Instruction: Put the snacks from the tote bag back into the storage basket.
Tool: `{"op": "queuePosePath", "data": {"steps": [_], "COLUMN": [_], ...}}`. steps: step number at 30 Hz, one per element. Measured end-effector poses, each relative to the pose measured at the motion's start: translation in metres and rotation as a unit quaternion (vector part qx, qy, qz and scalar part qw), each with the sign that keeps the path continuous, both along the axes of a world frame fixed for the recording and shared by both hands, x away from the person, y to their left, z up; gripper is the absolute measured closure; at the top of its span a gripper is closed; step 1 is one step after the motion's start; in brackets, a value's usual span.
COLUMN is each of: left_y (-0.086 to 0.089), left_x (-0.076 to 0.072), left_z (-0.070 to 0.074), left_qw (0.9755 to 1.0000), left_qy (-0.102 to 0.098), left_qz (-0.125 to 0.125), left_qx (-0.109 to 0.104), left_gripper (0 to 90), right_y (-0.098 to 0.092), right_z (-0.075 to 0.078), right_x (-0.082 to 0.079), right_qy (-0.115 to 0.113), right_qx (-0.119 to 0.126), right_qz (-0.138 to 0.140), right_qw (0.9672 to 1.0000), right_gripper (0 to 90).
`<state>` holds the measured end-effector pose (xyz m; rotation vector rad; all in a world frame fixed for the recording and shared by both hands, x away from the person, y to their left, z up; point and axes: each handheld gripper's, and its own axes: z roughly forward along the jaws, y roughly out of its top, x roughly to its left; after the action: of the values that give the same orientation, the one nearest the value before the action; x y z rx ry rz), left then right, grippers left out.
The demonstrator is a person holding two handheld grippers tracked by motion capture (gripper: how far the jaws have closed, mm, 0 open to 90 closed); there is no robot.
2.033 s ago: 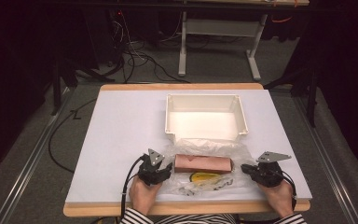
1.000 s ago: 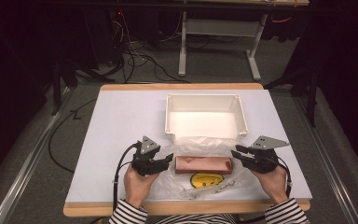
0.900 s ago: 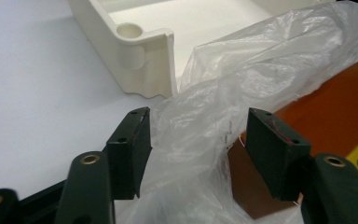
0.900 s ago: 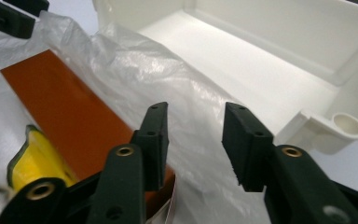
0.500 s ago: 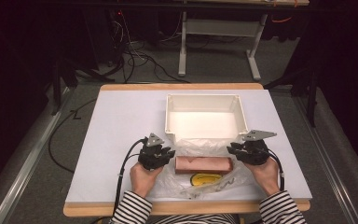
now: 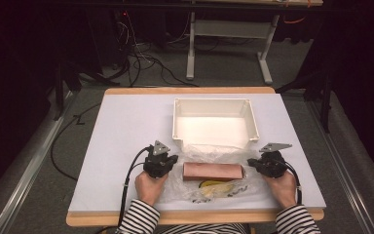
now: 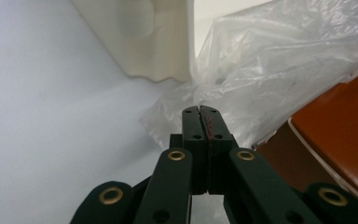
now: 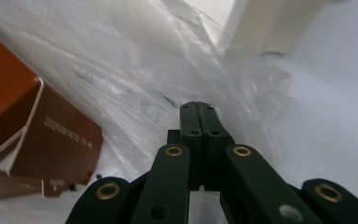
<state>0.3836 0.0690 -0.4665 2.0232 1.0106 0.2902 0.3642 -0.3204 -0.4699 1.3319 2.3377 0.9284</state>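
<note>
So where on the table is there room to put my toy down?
The bare table left of the white bin is widest. A narrower strip runs right of the bin, and inside it looks empty. It is crowded at the front: the plastic bag, brown box, left gripper and right gripper.

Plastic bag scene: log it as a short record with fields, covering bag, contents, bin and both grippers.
bag: clear plastic bag, crumpled, lying on the white table just in front of the bin
contents: brown box; something yellow beside it
bin: white bin, nothing visible inside
left gripper: jaws closed, at the bag's left edge
right gripper: jaws closed, at the bag's right edge
</note>
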Motion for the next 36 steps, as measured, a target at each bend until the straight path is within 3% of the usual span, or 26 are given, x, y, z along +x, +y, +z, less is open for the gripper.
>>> {"op": "queuePosePath", "data": {"steps": [11, 14, 17, 20, 23, 29, 36], "left_y": [0.016, 0.012, 0.011, 0.01, 0.01, 0.005, 0.005], "left_x": [-0.017, -0.02, -0.024, -0.027, -0.03, -0.041, -0.052], "left_z": [-0.01, -0.01, -0.008, -0.008, -0.009, -0.01, -0.013], "left_qw": [0.9996, 0.9996, 0.9998, 0.9998, 0.9999, 0.9999, 0.9999], "left_qy": [0.011, 0.002, -0.006, -0.007, -0.004, -0.002, -0.003], "left_qz": [0.025, 0.024, 0.017, 0.011, 0.008, -0.007, -0.009], "left_qx": [0.005, 0.012, 0.012, 0.014, 0.01, 0.007, 0.009], "left_gripper": [90.0, 89.9, 89.6, 89.7, 89.8, 89.9, 89.9], "right_y": [-0.02, -0.021, -0.019, -0.012, -0.005, 0.006, -0.003], "right_z": [0.001, 0.003, 0.013, 0.033, 0.04, 0.036, 0.008], "right_x": [-0.012, -0.014, -0.022, -0.033, -0.038, -0.041, -0.035], "right_qy": [-0.004, -0.007, -0.029, -0.068, -0.075, -0.062, -0.022], "right_qx": [-0.013, -0.016, 0.005, 0.03, 0.033, 0.03, -0.004], "right_qz": [-0.026, -0.028, -0.023, -0.006, 0.006, 0.019, 0.007], "right_qw": [0.9996, 0.9995, 0.9993, 0.9972, 0.9966, 0.9974, 0.9997], "right_gripper": [90.0, 90.0, 84.6, 76.8, 73.8, 68.8, 86.4]}}
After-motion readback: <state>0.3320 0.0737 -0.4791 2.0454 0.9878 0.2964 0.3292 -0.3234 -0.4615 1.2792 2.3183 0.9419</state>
